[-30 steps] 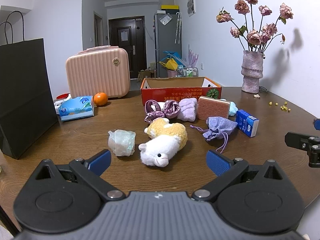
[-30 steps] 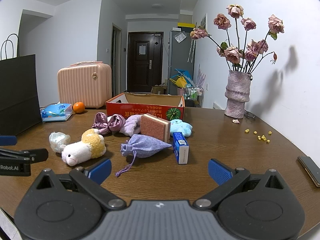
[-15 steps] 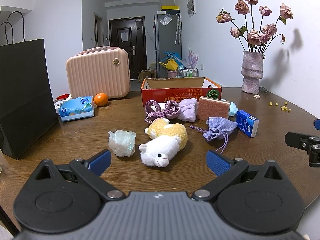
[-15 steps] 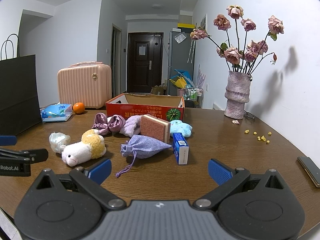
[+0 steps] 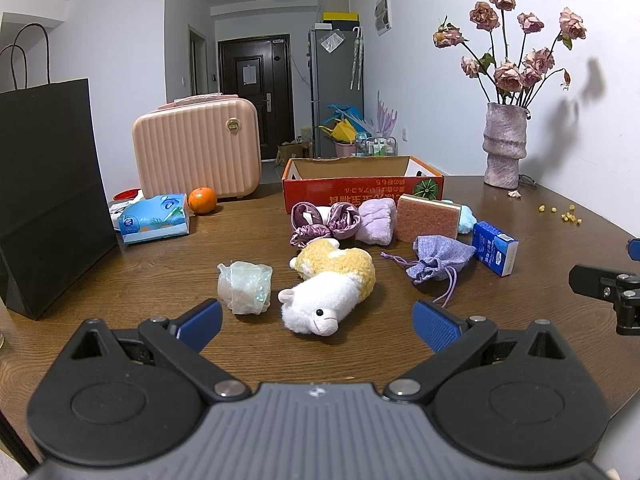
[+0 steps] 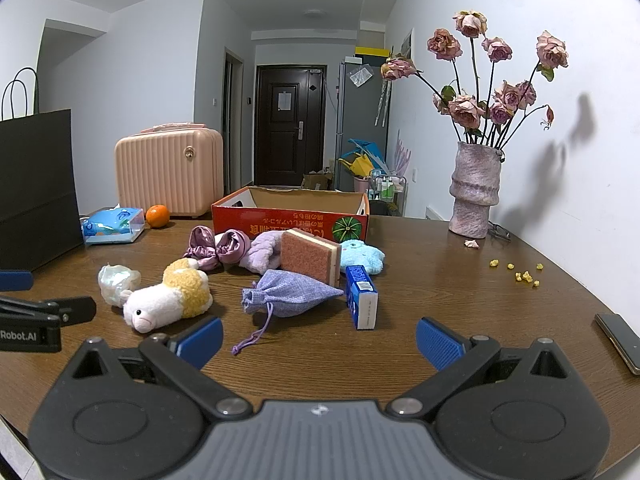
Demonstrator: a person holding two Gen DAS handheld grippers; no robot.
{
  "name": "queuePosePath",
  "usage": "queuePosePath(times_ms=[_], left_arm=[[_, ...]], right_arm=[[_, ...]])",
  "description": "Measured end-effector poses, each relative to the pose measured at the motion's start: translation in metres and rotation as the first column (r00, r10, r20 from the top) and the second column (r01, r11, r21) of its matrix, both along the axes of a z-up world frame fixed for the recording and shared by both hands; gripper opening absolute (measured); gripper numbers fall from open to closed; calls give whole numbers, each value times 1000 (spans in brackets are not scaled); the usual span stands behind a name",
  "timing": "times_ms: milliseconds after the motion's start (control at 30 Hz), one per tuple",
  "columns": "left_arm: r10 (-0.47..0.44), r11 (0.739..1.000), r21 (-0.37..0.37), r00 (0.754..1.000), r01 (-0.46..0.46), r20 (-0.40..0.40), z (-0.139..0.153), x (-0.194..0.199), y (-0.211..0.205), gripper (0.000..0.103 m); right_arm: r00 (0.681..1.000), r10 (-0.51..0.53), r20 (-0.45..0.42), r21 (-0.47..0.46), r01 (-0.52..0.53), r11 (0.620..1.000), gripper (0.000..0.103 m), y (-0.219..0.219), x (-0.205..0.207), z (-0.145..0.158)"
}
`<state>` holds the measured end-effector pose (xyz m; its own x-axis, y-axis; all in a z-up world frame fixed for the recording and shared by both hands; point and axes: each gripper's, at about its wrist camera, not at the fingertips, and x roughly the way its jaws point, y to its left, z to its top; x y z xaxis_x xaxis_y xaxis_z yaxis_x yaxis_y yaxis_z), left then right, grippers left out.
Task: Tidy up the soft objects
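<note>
A white-and-yellow plush sheep point(image 5: 330, 286) point(image 6: 168, 300) lies on the wooden table just ahead of my open, empty left gripper point(image 5: 318, 326). Around it lie a crumpled plastic-wrapped bundle point(image 5: 244, 286), a lilac drawstring pouch point(image 5: 438, 258) point(image 6: 288, 294), purple satin scrunchies point(image 5: 324, 222), a lilac towel roll point(image 5: 376, 222), a pink sponge point(image 5: 428, 220) point(image 6: 310, 256) and a blue plush point(image 6: 362, 256). An open red cardboard box point(image 5: 362, 190) point(image 6: 290, 216) stands behind them. My right gripper point(image 6: 320, 342) is open and empty, near the pouch.
A black paper bag point(image 5: 48, 184) stands at the left. A pink case point(image 5: 196, 148), a tissue pack point(image 5: 154, 218) and an orange point(image 5: 202, 200) sit at the back left. A blue carton point(image 5: 494, 254), a vase of roses point(image 5: 504, 146) and a phone point(image 6: 618, 342) are at the right.
</note>
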<state>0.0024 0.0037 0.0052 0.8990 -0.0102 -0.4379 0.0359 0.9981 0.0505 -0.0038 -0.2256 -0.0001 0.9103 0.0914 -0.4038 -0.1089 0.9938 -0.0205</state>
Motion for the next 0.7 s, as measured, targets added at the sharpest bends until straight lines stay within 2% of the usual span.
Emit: queuePosePath(times_ms=[633,667,700], left_arm=[[-1,1000,4,1000,1,5,2,-1,1,103],[-1,1000,4,1000,1,5,2,-1,1,103],[-1,1000,3,1000,1,5,2,-1,1,103]], right_arm=[[1000,1,-1,0,-1,1000,103,2,2,-1],[1000,2,-2,0,-2,1000,103,-4,5,11],[1000,3,-3,-1,-3,1000,103,-4,8,11]])
